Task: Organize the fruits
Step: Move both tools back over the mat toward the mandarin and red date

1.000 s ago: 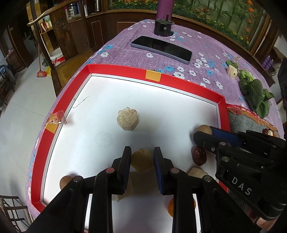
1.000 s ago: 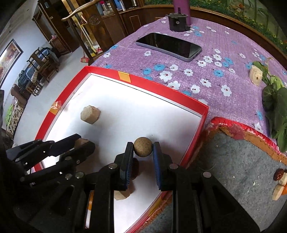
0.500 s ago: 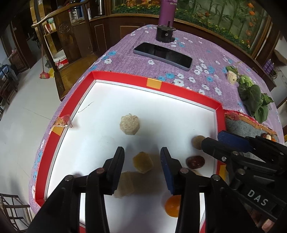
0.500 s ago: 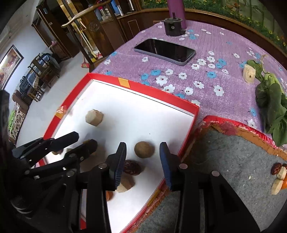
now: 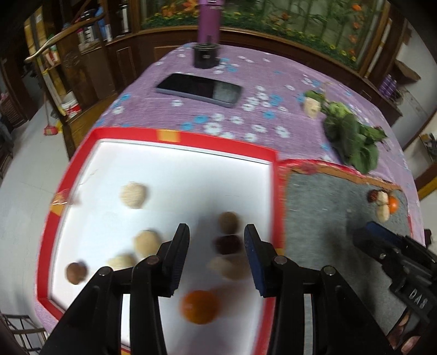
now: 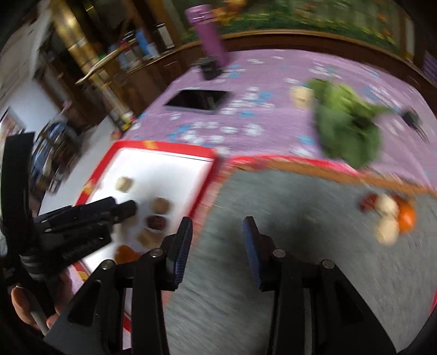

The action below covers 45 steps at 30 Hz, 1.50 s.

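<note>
A: How did the left claw (image 5: 216, 259) stand?

B: It was released, its two jaws well apart and nothing between them. It hung above the white tray (image 5: 174, 169) with the red rim, near the tray's 5 o'clock corner.

A: And the fruits in that tray?

B: Blurred, but countable. A dark red fruit (image 5: 227, 243) lay between the jaw tips as the left wrist camera saw it, with a round brown fruit (image 5: 229, 221) just beyond at 12 o'clock and a pale piece (image 5: 228, 268) just below. An orange fruit (image 5: 200, 306) sat nearest the camera. Toward 9 o'clock lay three pale lumps (image 5: 147, 242) and a small brown ball (image 5: 76, 272) by the rim.

A: The right claw (image 6: 217, 247)?

B: Also released, gripping nothing. It hovered over the grey mat (image 6: 300, 218) beside the tray, at the tray's 3 o'clock side.

A: Anything on the mat?

B: A small cluster (image 6: 389, 215) at its 2 o'clock corner: a dark red piece, two pale pieces and an orange one, touching or nearly so. The blur left that unclear.

A: What else was on the desk (image 5: 273, 82)?

B: A purple flowered cloth covered it. A phone (image 5: 199, 89) lay at 12 o'clock beyond the tray, a purple bottle (image 5: 209, 21) stood farther back, and leafy greens (image 5: 352, 139) lay at 1 o'clock.
</note>
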{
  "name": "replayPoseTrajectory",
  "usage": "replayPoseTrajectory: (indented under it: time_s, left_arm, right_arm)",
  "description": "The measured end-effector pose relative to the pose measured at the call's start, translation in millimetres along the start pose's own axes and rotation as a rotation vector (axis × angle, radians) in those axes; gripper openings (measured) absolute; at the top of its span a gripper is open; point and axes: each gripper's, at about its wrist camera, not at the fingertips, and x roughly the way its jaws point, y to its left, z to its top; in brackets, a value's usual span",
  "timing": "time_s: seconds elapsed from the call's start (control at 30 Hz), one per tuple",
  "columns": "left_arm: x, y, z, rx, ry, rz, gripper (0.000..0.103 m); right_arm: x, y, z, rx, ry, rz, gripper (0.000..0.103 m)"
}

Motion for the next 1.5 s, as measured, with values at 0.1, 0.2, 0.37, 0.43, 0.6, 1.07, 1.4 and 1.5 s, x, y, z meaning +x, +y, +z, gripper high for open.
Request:
replayPoseTrajectory:
  time_s: [0.1, 0.2, 0.37, 0.43, 0.6, 1.07, 1.4, 1.5]
  left_arm:
    - [-1, -24, 0, 0.024, 0.003, 0.0, 0.07]
    - [-5, -44, 2, 0.015, -0.012, -0.03, 0.078]
    - [-5, -74, 6, -0.005, 0.019, -0.162, 0.079]
    - [-6, -89, 7, -0.005, -0.008, -0.174, 0.079]
    - [0, -118, 13, 0.006, -0.022, -0.211, 0.078]
    - [34, -170, 24, 0.179, -0.017, -0.158, 0.076]
    - [55, -189, 27, 0.297, 0.042, -0.177, 0.056]
    - [60, -194, 27, 0.315, 0.064, -0.189, 0.056]
  right_arm:
    - [-19, -43, -10, 0.131, -0.011, -0.042, 0.048]
    - [-40, -78, -20, 0.205, -0.029, -0.138, 0.073]
    - [-74, -121, -30, 0.233, -0.08, -0.264, 0.085]
    - [-85, -136, -33, 0.252, -0.105, -0.255, 0.085]
    - [-94, -161, -34, 0.284, -0.146, -0.186, 0.085]
    - [-57, -159, -11, 0.038, -0.08, -0.185, 0.077]
    - [-36, -173, -3, 0.05, -0.031, -0.124, 0.049]
    - [-31, -175, -2, 0.053, -0.023, -0.104, 0.049]
